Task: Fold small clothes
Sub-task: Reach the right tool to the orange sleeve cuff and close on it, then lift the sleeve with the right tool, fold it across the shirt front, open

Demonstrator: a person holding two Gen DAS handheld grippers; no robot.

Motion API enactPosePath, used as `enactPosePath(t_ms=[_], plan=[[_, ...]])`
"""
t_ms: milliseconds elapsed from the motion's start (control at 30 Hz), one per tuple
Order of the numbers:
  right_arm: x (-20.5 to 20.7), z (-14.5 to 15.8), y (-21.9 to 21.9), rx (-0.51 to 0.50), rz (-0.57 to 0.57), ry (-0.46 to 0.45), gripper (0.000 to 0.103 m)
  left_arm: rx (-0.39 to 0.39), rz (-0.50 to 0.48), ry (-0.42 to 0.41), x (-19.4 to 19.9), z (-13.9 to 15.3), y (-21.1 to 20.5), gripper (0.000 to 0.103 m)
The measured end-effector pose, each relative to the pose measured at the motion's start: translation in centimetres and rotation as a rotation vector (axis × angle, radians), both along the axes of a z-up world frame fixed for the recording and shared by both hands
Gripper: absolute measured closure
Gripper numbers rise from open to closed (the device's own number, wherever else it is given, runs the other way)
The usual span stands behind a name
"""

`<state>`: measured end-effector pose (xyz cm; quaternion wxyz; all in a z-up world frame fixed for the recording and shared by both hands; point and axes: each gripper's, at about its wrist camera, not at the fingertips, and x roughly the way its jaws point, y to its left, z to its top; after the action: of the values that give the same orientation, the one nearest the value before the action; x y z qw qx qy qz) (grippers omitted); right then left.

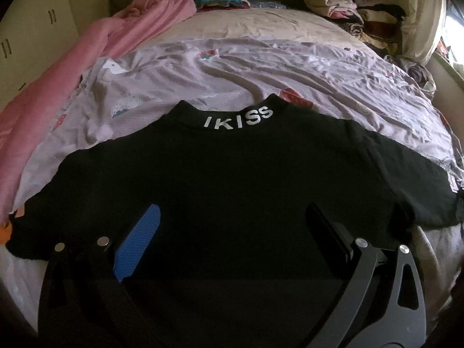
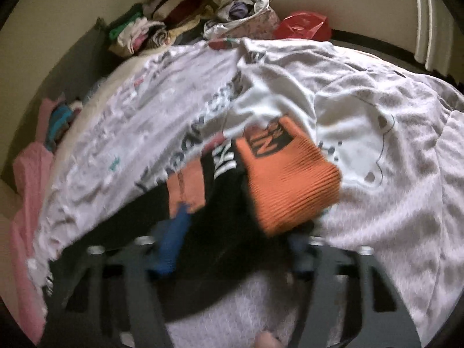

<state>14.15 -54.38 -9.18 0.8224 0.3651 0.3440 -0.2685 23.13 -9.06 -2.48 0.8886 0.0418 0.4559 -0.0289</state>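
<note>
A: Left wrist view first. Where is the garment?

B: The black top lies flat on the bed's grey printed sheet, collar with white letters away from the camera. The left tongs hang over its lower body, jaws spread wide, blue pad on one side, nothing between them but the cloth underneath. Whether the tips touch it I cannot tell.

A: And around it?

B: A pink blanket along the left side, stacked clothes at the far end.

A: Right wrist view?

B: Blurred. The right tongs are partly closed around dark cloth with an orange ribbed piece bunched above it; the pads seem to press the dark fabric.

A: Anything only this view shows?

B: A white garment spread behind and a red bag by the wall.
</note>
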Motion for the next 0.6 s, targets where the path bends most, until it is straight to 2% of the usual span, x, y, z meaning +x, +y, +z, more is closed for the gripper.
enactPosePath(t_ms=[33, 100, 333, 600], plan=[[-0.1, 0.2, -0.2, 0.003, 0.009, -0.018, 0.080, 0.000, 0.003, -0.003, -0.1, 0.0, 0.1, 0.009], [-0.2, 0.9, -0.3, 0.009, 0.051, -0.081, 0.085, -0.008, 0.004, -0.010, -0.3, 0.3, 0.3, 0.009], [-0.5, 6.3, 3.5, -0.074, 0.206, -0.253, 0.087, -0.017, 0.002, -0.064, -1.2, 2.2, 0.8, 0.009], [1.6, 11.8, 11.8, -0.175, 0.440, -0.351, 0.088, -0.044, 0.052, -0.116, -2.1, 4.2, 4.2, 0.009]])
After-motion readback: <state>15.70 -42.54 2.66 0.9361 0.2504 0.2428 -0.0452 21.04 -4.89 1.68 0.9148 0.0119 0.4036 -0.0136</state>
